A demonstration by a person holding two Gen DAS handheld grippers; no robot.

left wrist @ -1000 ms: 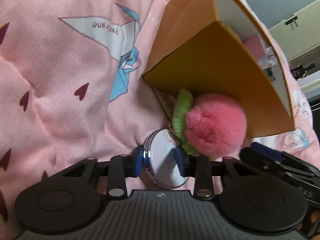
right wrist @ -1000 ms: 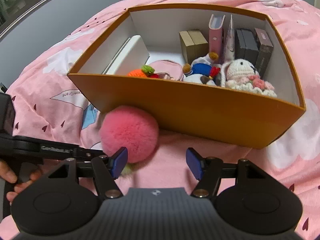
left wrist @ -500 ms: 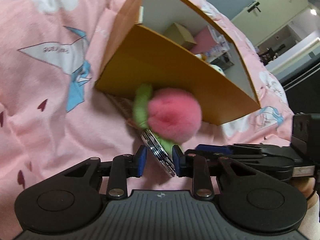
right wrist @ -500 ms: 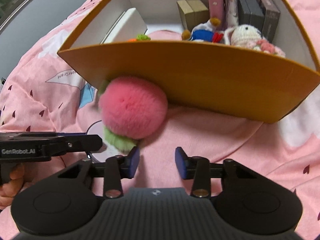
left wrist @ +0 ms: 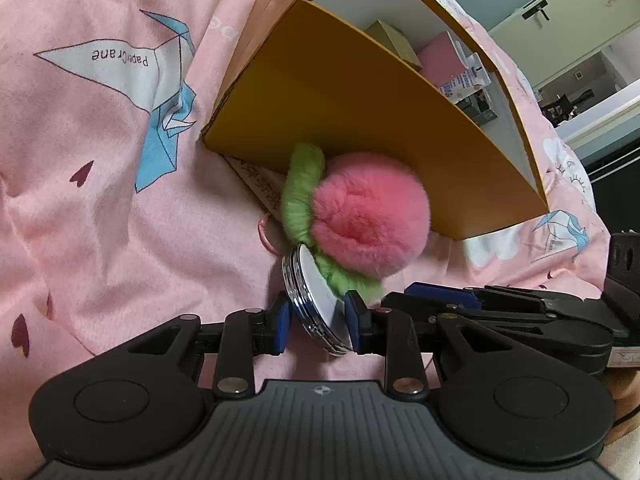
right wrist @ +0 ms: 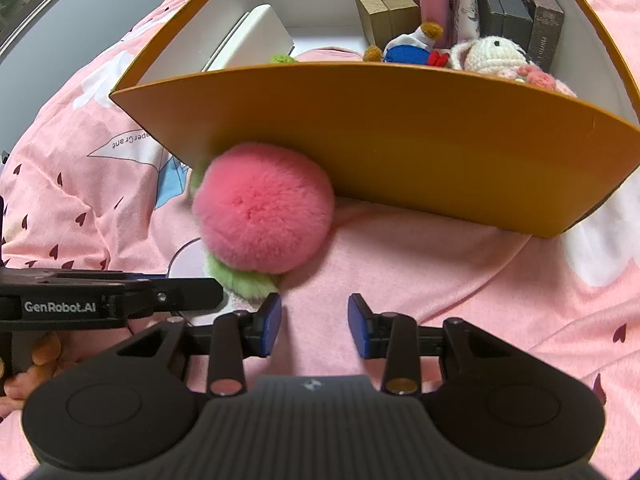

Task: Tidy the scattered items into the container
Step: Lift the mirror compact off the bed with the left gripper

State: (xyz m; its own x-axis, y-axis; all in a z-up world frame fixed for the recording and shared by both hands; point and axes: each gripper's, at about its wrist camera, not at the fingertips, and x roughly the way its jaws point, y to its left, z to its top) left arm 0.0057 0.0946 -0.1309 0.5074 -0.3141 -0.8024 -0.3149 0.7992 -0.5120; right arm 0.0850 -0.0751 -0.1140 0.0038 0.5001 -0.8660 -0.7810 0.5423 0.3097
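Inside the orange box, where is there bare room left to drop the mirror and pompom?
Bare white floor shows in the orange box between the white case and the tan boxes. The right side is crowded: crochet bunny, blue plush, dark boxes.

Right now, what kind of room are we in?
Probably a bedroom, on a bed. A soft pink blanket printed with paper cranes and hearts lies under everything, plush toys fill the orange box, and a cupboard stands behind.

Pink pompom (right wrist: 262, 212) against orange box (right wrist: 400, 128)
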